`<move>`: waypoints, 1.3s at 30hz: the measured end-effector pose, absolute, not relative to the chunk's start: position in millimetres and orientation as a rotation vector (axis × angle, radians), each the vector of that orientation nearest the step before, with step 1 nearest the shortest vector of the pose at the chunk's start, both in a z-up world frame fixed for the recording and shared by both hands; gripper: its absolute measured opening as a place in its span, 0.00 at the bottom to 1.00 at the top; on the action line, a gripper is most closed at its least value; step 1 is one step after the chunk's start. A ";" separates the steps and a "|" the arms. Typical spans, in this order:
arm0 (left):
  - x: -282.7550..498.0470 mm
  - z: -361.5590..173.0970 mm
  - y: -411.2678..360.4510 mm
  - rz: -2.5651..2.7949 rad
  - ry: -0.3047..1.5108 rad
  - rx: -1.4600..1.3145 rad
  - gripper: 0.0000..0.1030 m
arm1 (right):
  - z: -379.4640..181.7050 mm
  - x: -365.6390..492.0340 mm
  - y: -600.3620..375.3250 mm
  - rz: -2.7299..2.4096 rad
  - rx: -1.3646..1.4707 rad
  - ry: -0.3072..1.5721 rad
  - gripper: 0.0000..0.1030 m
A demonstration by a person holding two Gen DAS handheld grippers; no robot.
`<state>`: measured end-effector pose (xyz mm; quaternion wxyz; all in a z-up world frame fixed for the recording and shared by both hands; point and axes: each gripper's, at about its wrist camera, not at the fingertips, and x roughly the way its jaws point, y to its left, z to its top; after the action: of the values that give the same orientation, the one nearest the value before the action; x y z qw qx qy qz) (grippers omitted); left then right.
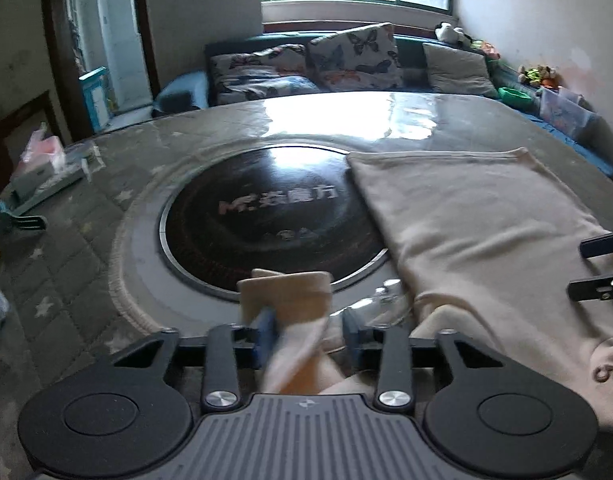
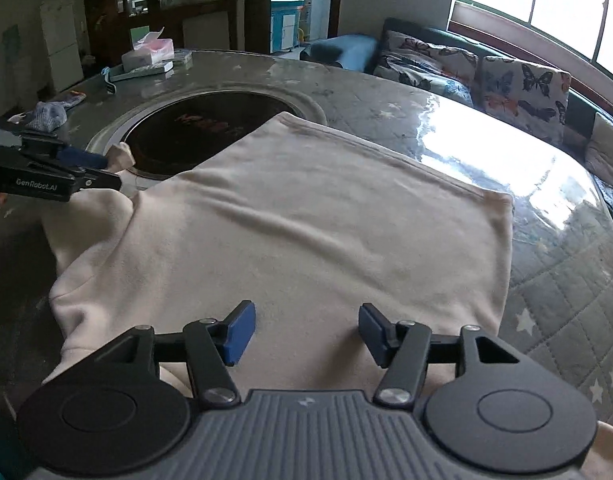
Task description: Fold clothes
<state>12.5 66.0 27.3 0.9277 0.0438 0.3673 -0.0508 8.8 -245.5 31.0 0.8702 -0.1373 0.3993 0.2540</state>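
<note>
Tissue box (image 2: 148, 53) beyond black hob (image 1: 266, 216)

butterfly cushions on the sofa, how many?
2: one butterfly cushion nearer the window, another beside it towards the sofa's doorway end. More may be hidden.

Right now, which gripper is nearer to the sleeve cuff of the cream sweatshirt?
Left. The left gripper has the sleeve cuff between its fingers. The right gripper hangs open over the sweatshirt body, away from the cuff.

Cream garment (image 2: 298, 220) covers near tabletop (image 2: 486, 128); far side w/ glass disc (image 1: 266, 216) lies open; boxes (image 2: 146, 58) crowd far-left edge, sofa cushions (image 1: 354, 56) beyond.
</note>
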 end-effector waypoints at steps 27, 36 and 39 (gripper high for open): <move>-0.7 20.8 138.5 0.078 0.687 -0.209 0.44 | 31.5 6.9 -239.5 0.509 -0.338 0.836 0.71; -32.1 47.5 150.5 0.198 0.495 -0.204 0.05 | 30.3 7.1 -240.8 0.500 -0.339 0.834 0.76; -48.0 54.1 166.8 0.269 0.424 -0.252 0.05 | 30.6 6.8 -240.4 0.501 -0.345 0.831 0.76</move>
<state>-48.0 166.8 54.1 0.9608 -0.1243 0.2092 0.1326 6.8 -240.4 30.6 0.8704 -0.1649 0.3973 0.2397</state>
